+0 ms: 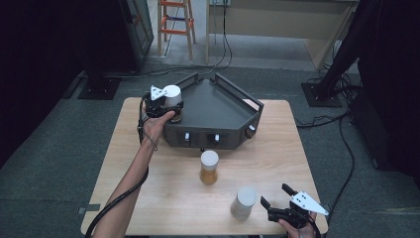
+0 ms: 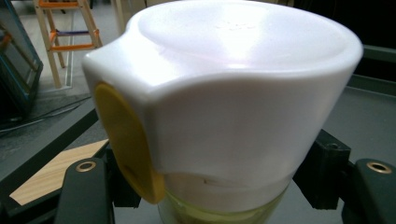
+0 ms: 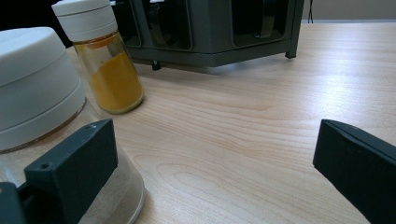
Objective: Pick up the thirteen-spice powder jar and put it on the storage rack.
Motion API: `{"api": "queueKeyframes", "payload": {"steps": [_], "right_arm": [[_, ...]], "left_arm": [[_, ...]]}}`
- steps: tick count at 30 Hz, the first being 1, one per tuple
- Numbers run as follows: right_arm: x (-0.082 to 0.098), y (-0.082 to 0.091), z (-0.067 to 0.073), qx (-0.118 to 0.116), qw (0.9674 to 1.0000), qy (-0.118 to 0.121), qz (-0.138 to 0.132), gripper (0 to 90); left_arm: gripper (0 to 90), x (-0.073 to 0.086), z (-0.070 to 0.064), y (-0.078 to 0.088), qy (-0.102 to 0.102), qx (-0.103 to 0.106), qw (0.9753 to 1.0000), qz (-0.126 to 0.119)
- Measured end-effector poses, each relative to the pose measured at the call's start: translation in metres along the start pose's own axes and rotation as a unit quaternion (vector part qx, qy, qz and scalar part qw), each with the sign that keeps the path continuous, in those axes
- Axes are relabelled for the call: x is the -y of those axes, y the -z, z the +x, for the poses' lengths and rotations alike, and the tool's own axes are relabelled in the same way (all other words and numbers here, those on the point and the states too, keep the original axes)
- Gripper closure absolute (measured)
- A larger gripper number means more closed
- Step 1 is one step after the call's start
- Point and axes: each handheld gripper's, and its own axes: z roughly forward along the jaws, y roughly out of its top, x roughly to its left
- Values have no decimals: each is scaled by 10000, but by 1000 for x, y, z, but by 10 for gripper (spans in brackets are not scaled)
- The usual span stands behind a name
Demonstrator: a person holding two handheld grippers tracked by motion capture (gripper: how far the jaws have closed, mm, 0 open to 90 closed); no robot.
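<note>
I hold the white-capped jar [image 1: 172, 97] clamped between the jaws of my left gripper [image 1: 166, 108], just below its cap [image 2: 224, 93], over the left corner of the dark corner rack [image 1: 218, 111], at about 11 o'clock on the wooden table [image 1: 148, 198]. Whether its base already rests on the rack's shelf I cannot tell. To place it well, I judge I should lower straight down, keep the jar upright, clear the rack's rail, and release only once the base is seated. My right gripper [image 1: 277, 197] waits at 5 o'clock, jaws spread and empty, just beside the grey-capped jar [image 1: 243, 202]. The turmeric jar [image 1: 209, 167] stands at table centre.
</note>
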Motion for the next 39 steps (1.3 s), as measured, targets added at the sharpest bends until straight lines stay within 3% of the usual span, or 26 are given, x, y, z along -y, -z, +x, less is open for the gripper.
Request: {"api": "queueKeyframes", "payload": {"steps": [11,12,14,18,32,39], "right_arm": [[0,0,1,1,10000,13,-8,0],[0,1,1,2,10000,4,-20,0],[0,1,1,2,10000,11,-26,0],[-1,0,1,-20,10000,11,-25,0],[0,1,2,-11,10000,5,-23,0],[0,1,2,-5,10000,4,-27,0]], "left_arm": [[294,-1,1,0,45,41,10000,31],[207,-2,2,1,86,51,9999,45],[205,-3,2,3,75,43,9999,78],[9,-4,-1,7,111,-54,9998,158],[9,-3,-6,28,112,47,9995,280],[9,4,-9,40,45,185,9996,201]]}}
